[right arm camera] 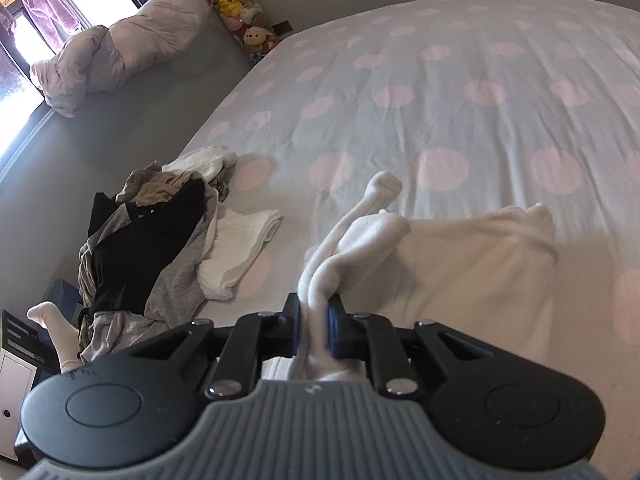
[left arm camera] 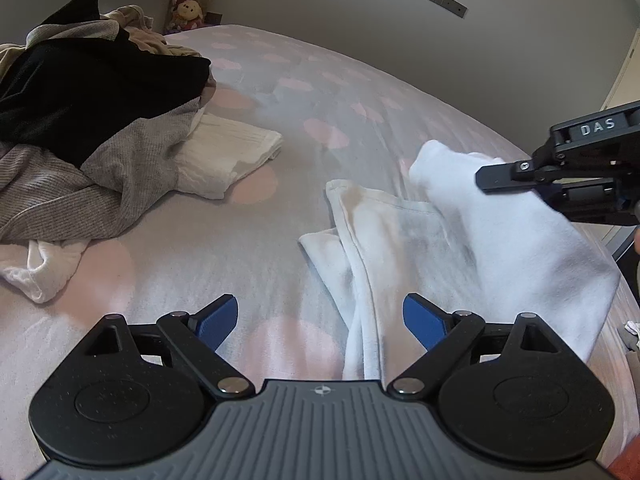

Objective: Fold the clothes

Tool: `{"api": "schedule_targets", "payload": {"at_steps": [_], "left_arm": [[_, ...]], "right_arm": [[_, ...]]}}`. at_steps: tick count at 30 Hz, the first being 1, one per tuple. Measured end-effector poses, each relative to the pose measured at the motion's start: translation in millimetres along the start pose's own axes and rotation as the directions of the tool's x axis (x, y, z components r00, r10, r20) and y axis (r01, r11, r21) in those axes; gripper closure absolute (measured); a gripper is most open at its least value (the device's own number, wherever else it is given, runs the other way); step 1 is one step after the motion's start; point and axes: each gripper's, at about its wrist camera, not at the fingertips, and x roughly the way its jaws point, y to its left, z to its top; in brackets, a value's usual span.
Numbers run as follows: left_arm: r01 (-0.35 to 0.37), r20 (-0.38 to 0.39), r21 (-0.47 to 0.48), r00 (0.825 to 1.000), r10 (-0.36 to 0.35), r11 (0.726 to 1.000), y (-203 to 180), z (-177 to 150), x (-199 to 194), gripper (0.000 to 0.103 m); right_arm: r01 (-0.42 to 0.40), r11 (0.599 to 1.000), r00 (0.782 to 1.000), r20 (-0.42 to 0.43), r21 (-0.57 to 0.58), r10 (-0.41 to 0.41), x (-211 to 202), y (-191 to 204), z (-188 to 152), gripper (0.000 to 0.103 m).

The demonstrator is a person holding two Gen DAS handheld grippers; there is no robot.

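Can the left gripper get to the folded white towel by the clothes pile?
Probably yes. The left gripper is open and empty, and only bare bedsheet lies between it and the folded white towel, though the clothes pile covers the towel's near corner.

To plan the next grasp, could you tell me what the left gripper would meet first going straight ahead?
Probably the white garment lying on the dotted bedsheet; the left gripper points down at its folded edge, though depth is unclear.

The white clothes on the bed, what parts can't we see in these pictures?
- White garment: right wrist view, its near end is hidden behind the right tool, which is shut on it.
- Same garment: left wrist view, its lower end disappears behind the left tool.
- Pile of clothes: left wrist view, cut off by the left edge; the black top covers what lies under it.
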Motion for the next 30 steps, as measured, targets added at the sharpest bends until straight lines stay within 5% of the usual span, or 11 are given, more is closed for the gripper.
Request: {"api": "schedule_targets", "payload": {"at_steps": [13,16,30], "left_arm": [[-0.017,0.001,-0.011,1.000,0.017,1.000,6.3,4.1,-1.6,0.012],[-0.026,-0.008,-0.007,1.000,0.026,1.000,6.5,3.4,-1.0,0.012],[0.017,0.062,-0.160,0.998,-0.007,0.987,11.4,-13.0,-50.5,0.012]], "right_arm": [[0.014,1.000,0.993,-0.114,-0.023,-0.016,74.1,21.1,-21.0,0.087],[0.006,0.999,0.991,-0.135,-0.036,-0.011,78.8,22.6,-22.1,0.080],[-0.041,0.988,0.999,-0.004,-0.147,0.041,-25.4,-3.8,-41.3,0.062]]}}
